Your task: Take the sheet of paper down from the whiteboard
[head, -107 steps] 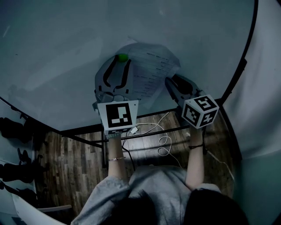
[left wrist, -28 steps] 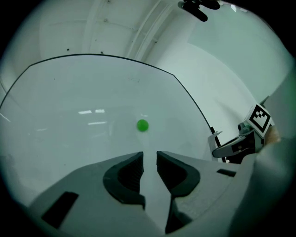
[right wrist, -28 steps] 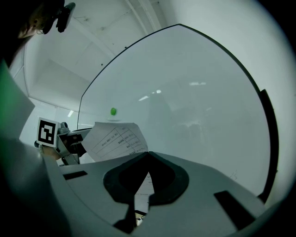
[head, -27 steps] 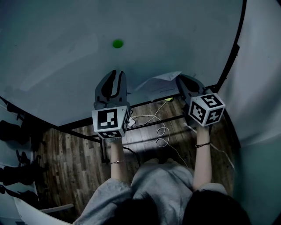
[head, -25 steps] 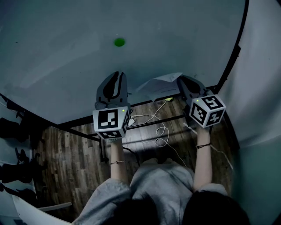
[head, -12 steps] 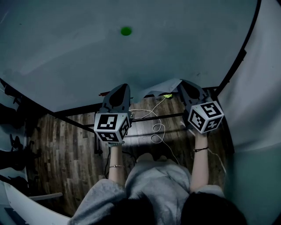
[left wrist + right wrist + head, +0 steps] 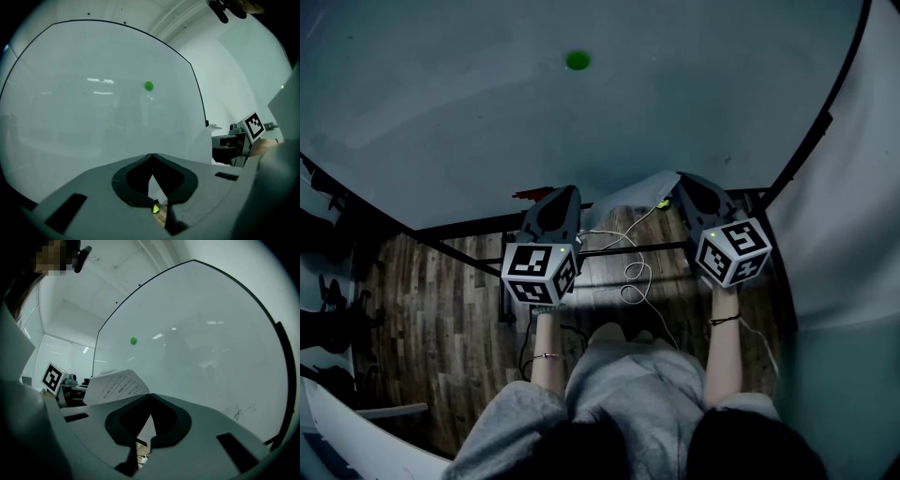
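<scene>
The whiteboard [image 7: 487, 122] fills the upper field of the head view, its dark frame running along the lower and right edges. Below it lies a wood-plank floor [image 7: 441, 309] carrying a loose white cable [image 7: 637, 281]. The sheet of paper [image 7: 628, 192] is off the board surface. It hangs at the board's lower edge, spanning the gap between the two grippers, and the right gripper view shows printed lines on it. The right gripper [image 7: 680, 180] has its jaws fully together, nipping the sheet's right edge; the sheet fans out leftward from the jaw tips. The left gripper [image 7: 565, 192] also has its jaws fully together. It appears to pinch the sheet's left edge, though the dim head view and the edge-on angle in the left gripper view leave this contact uncertain. A small green magnet [image 7: 577, 61] sits on the board, well above the sheet and apart from it.
</scene>
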Motion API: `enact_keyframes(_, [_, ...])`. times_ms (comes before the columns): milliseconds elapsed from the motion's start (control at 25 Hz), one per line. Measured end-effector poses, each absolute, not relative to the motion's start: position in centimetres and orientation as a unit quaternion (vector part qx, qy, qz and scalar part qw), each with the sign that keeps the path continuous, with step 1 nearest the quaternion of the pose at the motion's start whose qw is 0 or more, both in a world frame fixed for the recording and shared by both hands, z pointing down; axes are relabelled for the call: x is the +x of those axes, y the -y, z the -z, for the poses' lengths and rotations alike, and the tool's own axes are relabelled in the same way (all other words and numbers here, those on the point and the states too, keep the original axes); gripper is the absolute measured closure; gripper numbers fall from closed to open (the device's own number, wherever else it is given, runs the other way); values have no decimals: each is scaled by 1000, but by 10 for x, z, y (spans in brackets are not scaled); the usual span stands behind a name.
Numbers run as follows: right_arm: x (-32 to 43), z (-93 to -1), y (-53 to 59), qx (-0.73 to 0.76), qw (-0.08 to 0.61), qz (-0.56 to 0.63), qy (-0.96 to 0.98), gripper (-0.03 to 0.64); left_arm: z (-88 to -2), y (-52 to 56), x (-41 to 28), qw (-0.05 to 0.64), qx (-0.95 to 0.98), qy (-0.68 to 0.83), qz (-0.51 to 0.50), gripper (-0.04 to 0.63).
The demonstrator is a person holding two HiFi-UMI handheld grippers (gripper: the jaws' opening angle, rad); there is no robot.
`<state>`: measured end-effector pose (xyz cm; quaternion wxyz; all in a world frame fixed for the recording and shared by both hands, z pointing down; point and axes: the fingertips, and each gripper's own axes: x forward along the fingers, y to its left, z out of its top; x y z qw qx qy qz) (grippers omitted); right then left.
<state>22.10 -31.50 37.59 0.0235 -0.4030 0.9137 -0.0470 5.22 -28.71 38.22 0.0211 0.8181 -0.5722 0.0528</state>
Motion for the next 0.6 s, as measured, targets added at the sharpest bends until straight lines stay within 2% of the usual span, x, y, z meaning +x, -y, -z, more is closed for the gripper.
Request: enact_keyframes(600, [222,-378,318,-407,27,58,-911,617,-386,292,55,18,818,572,-54,591])
